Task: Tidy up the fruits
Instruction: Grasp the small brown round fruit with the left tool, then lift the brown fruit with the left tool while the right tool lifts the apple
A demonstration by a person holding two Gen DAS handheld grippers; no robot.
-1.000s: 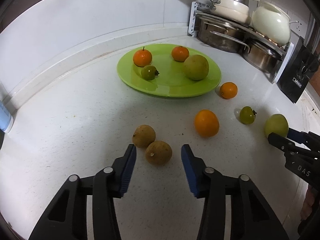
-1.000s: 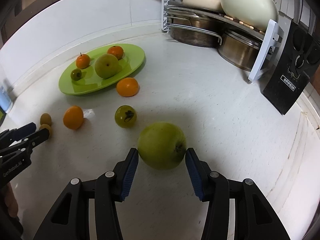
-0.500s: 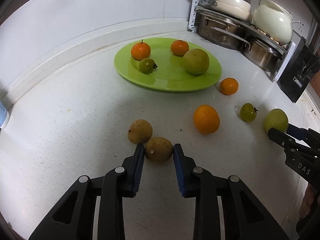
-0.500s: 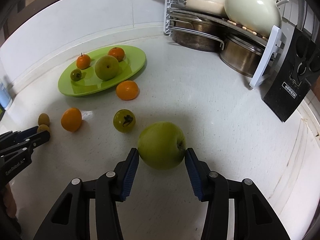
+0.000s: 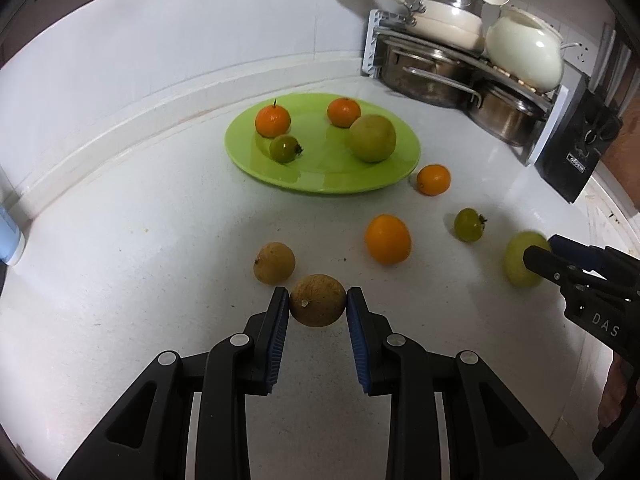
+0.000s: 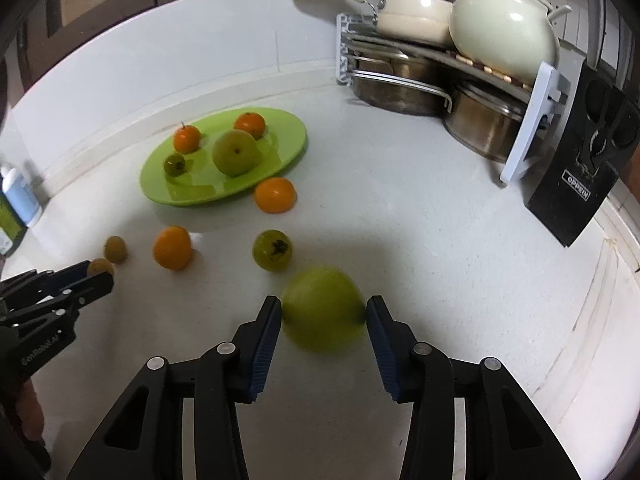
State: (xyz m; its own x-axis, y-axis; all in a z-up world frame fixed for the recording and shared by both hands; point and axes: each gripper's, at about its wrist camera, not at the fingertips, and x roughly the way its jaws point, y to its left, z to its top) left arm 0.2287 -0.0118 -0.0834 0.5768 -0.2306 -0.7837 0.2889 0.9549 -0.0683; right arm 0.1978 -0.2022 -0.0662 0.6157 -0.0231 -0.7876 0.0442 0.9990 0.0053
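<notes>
My left gripper is shut on a brown round fruit, both blue pads pressed to its sides just above the white counter. A second brown fruit lies close behind it to the left. In the right wrist view my right gripper is closing its jaws on a large green apple, which looks blurred, with the pads touching both sides. The green plate at the back holds two oranges, a small green fruit and a big yellow-green fruit. Two oranges and a small green fruit lie loose on the counter.
A rack of steel pots and cream cookware fills the back right corner, with a black box leaning beside it. A blue-and-white bottle stands at the far left against the wall. The counter's edge curves along the right.
The left jaws have come together onto the nearer brown fruit. The right jaws have narrowed until the pads meet the green apple, which is now blurred.
</notes>
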